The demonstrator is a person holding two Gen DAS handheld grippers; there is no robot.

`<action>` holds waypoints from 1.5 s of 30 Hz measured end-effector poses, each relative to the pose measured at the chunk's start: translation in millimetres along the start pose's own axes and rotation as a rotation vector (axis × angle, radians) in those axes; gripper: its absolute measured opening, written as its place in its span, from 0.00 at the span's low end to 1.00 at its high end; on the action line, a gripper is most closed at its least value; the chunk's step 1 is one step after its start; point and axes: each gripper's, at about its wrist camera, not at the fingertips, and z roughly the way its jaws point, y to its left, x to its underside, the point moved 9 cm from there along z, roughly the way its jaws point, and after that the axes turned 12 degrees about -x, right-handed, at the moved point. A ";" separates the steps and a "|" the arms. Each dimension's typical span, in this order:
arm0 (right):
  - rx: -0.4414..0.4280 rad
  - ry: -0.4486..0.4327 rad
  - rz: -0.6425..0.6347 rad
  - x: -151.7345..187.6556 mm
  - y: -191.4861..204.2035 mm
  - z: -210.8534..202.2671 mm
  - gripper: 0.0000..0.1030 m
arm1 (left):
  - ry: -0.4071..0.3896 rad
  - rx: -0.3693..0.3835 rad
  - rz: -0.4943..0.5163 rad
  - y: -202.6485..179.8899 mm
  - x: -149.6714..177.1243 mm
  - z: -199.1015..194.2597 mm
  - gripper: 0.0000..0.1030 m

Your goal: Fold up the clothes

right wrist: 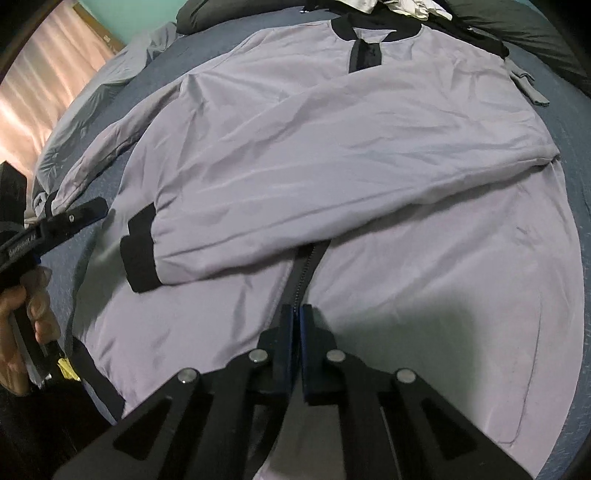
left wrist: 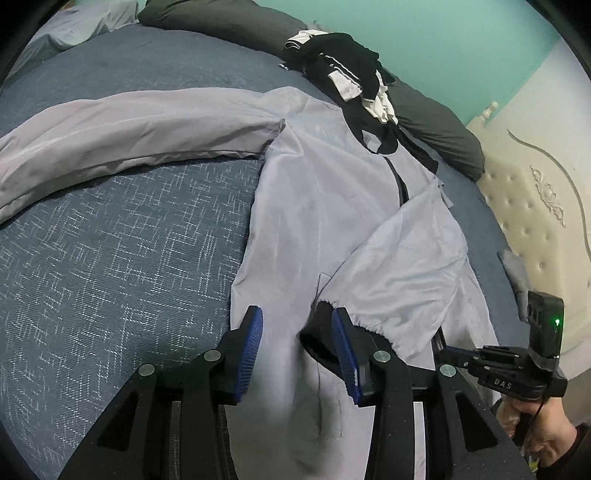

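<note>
A pale grey jacket [left wrist: 332,206] [right wrist: 369,155] with black collar [right wrist: 369,29], zipper [right wrist: 303,266] and cuffs lies flat on a blue bedspread [left wrist: 110,240]. One sleeve is folded across its front and ends in a black cuff [right wrist: 140,251] [left wrist: 317,336]. The other sleeve [left wrist: 129,129] stretches out to the side. My left gripper [left wrist: 295,317] is open just above the jacket, and the folded sleeve's cuff sits against its right pad [left wrist: 343,343]. My right gripper [right wrist: 297,314] is shut over the lower zipper, with nothing visible between its pads.
A pile of black and white clothes [left wrist: 340,66] and a dark grey pillow [left wrist: 436,122] lie beyond the collar. A cream padded headboard [left wrist: 535,221] stands on the right. A small grey cloth [right wrist: 528,85] lies beside the jacket. A hand [right wrist: 22,325] holds the left gripper.
</note>
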 end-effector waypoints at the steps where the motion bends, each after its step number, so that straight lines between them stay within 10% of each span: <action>1: 0.001 0.000 0.006 -1.9 1.2 1.6 0.03 | 0.000 0.000 0.002 -0.4 0.1 0.0 0.41; 45: -0.167 -0.153 0.097 5.6 13.1 -12.9 0.09 | -0.006 -0.048 -0.076 28.8 -16.9 -10.5 0.41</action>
